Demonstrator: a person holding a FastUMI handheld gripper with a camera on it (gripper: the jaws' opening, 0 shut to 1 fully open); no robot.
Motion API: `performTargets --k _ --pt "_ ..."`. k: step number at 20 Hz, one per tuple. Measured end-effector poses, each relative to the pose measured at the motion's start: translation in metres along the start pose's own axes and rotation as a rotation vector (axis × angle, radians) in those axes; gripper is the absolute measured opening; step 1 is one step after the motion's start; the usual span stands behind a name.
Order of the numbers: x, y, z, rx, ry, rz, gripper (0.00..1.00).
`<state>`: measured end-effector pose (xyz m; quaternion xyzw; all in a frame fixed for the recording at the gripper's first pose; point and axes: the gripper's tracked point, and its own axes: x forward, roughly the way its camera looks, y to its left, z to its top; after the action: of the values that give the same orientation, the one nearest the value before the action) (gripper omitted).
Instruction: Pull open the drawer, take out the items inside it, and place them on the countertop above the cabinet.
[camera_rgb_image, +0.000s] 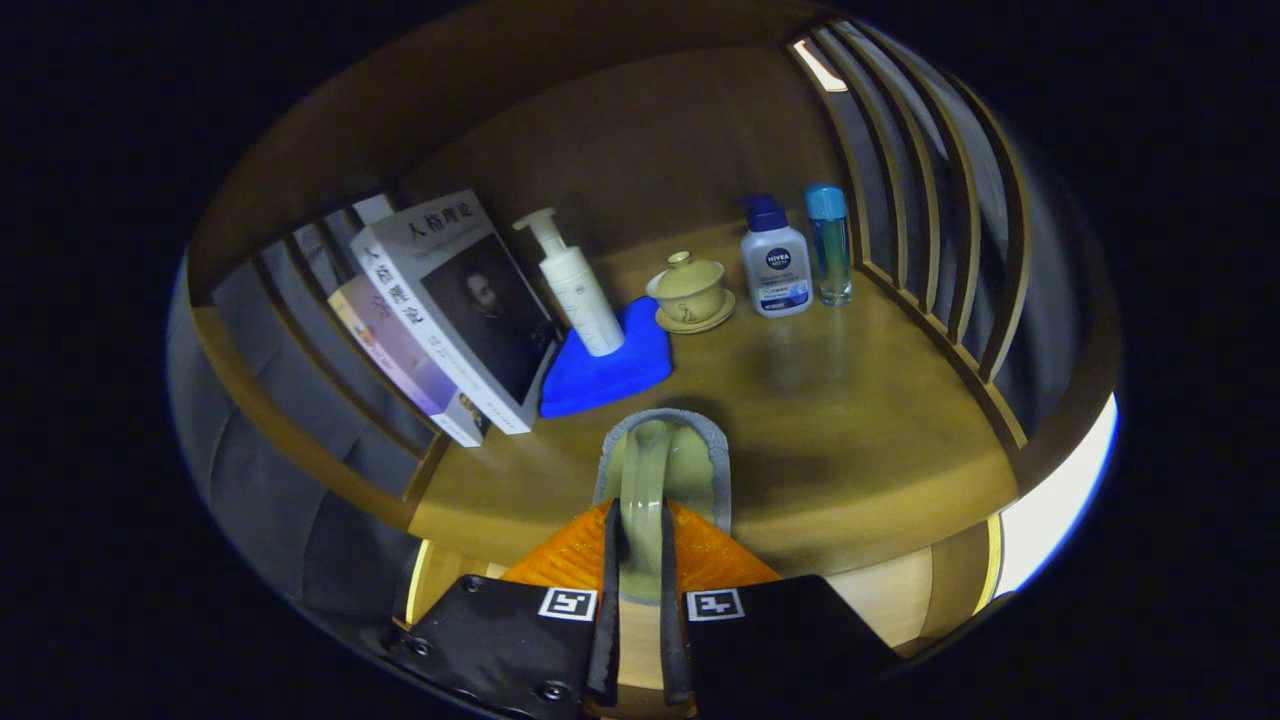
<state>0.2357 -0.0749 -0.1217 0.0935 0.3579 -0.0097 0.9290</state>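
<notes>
My gripper (640, 530) is shut on a pale green cloth with a grey edge (692, 462), a fold of it pinched between both fingers. The cloth's far end reaches out beyond the fingertips over the front part of the wooden countertop (850, 440). A shadow lies under it; I cannot tell whether it touches the wood. The drawer is hidden below the fingers.
Further back on the countertop stand two leaning books (450, 310), a white pump bottle (580, 285) on a blue cloth (610, 370), a lidded tea cup on a saucer (690, 292), a white blue-capped bottle (775, 262) and a clear blue bottle (830, 245). Slatted wooden rails (940, 250) close both sides.
</notes>
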Motion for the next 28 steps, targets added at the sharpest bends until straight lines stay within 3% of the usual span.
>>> performTargets --k 7,12,14,18,22,28 --pt "0.037 0.006 0.022 0.037 0.007 -0.035 0.19" --pt "0.034 0.007 0.026 -0.001 -0.013 -0.038 0.24" --pt "0.028 0.006 0.030 -0.034 -0.050 -0.039 0.40" --pt "-0.007 0.006 0.043 -0.102 -0.173 -0.057 1.00" --pt "-0.059 0.008 0.045 -0.121 -0.332 -0.054 0.98" --pt "-0.130 0.012 0.003 -0.089 -0.485 -0.018 0.98"
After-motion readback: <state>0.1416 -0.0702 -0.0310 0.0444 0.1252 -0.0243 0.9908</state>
